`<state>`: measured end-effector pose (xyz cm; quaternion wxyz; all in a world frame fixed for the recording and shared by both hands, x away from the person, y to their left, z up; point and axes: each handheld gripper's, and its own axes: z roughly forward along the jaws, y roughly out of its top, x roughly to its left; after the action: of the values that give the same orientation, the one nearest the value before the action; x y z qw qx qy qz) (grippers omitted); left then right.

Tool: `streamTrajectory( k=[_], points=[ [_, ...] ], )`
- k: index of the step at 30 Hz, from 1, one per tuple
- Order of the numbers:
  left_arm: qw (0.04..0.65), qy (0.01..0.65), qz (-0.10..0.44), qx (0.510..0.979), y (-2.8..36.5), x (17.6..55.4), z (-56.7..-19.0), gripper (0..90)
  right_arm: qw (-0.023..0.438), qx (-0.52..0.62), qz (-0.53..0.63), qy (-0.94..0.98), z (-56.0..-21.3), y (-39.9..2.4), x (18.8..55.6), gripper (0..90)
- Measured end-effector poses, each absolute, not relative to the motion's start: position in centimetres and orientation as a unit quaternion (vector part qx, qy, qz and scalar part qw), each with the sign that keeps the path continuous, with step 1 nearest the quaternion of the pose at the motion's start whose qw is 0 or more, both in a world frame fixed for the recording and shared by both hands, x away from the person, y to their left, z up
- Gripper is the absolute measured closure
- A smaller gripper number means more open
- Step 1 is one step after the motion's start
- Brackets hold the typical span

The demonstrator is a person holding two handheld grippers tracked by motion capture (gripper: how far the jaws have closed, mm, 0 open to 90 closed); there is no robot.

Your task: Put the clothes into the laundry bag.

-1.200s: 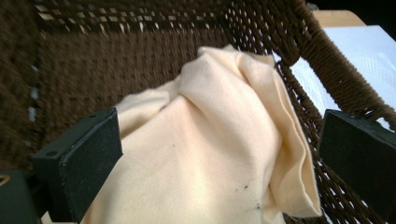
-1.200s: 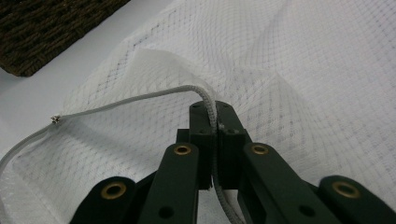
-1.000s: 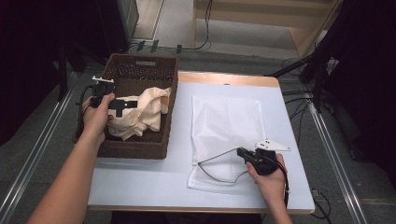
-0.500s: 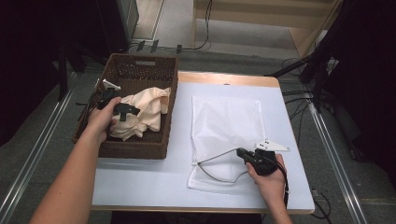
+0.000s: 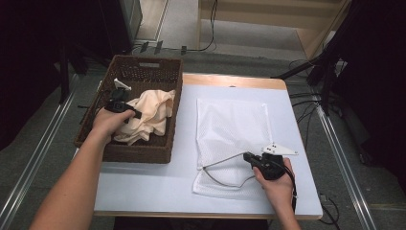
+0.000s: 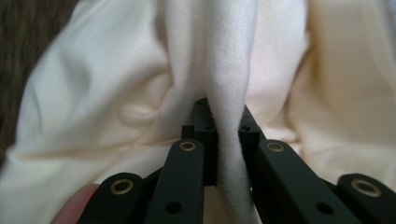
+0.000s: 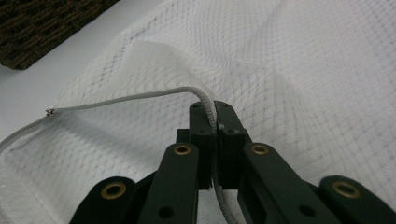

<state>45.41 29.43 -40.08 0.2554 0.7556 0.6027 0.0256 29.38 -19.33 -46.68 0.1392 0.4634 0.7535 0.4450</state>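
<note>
The left gripper (image 6: 223,140) has its jaws pinched on a fold of the cream cloth (image 6: 116,93), which rises as a ridge between the two black tips and spreads out to either side beyond them. From the high view, that left gripper (image 5: 125,111) sits over the brown wicker basket (image 5: 95,125), and the cloth (image 5: 149,115) lies bunched inside it, just ahead of the fingertips.

The right gripper (image 7: 214,126) is closed on the grey zipper edge (image 7: 121,99) of the white mesh bag (image 7: 299,74); the edge runs up between the tips, then curves away to the left of them. In the high view the right gripper (image 5: 250,158) holds that edge lifted, apparently keeping the mouth of the mesh bag (image 5: 232,122) open, though the gap is hard to judge. The bag lies flat on the white table (image 5: 158,184), beside the basket.
</note>
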Motion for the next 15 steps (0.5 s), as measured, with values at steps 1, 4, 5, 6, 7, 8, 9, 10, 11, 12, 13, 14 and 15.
streamTrajectory(
  k=[1, 4, 5, 6, 7, 8, 9, 10, 11, 12, 13, 14, 15],
  points=[
    [0.277, 0.598, 0.027, 0.752, 29.3, 45.4, -39.8, 85.7, 0.140, 0.464, 0.444, 0.754, -46.7, -19.4, 29.4, 88.3],
    [0.377, 0.575, 0.013, 0.726, 28.6, 45.5, -38.8, 85.7, 0.140, 0.464, 0.444, 0.754, -46.7, -19.5, 29.4, 88.3],
    [0.414, 0.551, 0.014, 0.724, 27.6, 45.5, -38.4, 85.4, 0.139, 0.464, 0.444, 0.754, -46.8, -19.5, 29.5, 88.3],
    [0.414, 0.551, 0.014, 0.724, 27.6, 45.5, -38.4, 84.4, 0.138, 0.465, 0.444, 0.754, -46.9, -19.5, 29.5, 88.3],
    [0.418, 0.546, 0.015, 0.726, 27.0, 45.6, -38.3, 84.4, 0.138, 0.465, 0.444, 0.754, -46.9, -19.5, 29.5, 88.3],
    [0.421, 0.544, 0.015, 0.725, 26.3, 45.7, -38.4, 80.0, 0.138, 0.465, 0.442, 0.755, -46.9, -19.4, 29.5, 88.3],
    [0.419, 0.547, 0.007, 0.725, 25.8, 45.8, -38.6, 68.1, 0.137, 0.465, 0.441, 0.755, -47.0, -19.4, 29.5, 88.3],
    [0.416, 0.549, 0.007, 0.725, 25.3, 45.9, -38.6, 57.4, 0.138, 0.463, 0.441, 0.756, -47.0, -19.4, 29.5, 88.3],
    [0.411, 0.553, 0.010, 0.725, 24.9, 45.9, -38.6, 47.1, 0.138, 0.463, 0.441, 0.757, -47.0, -19.4, 29.5, 88.3],
    [0.409, 0.555, 0.012, 0.725, 24.6, 45.9, -38.5, 27.2, 0.137, 0.463, 0.442, 0.756, -47.0, -19.5, 29.4, 88.3],
    [0.407, 0.554, 0.013, 0.726, 24.3, 45.9, -38.5, 27.2, 0.137, 0.463, 0.442, 0.756, -47.0, -19.5, 29.4, 88.3],
    [0.399, 0.552, 0.014, 0.732, 24.0, 46.0, -38.6, 22.8, 0.137, 0.463, 0.442, 0.756, -47.0, -19.5, 29.4, 88.3],
    [0.386, 0.554, 0.015, 0.737, 23.7, 46.0, -38.8, 20.5, 0.138, 0.463, 0.441, 0.756, -47.0, -19.6, 29.4, 88.3]
  ],
)
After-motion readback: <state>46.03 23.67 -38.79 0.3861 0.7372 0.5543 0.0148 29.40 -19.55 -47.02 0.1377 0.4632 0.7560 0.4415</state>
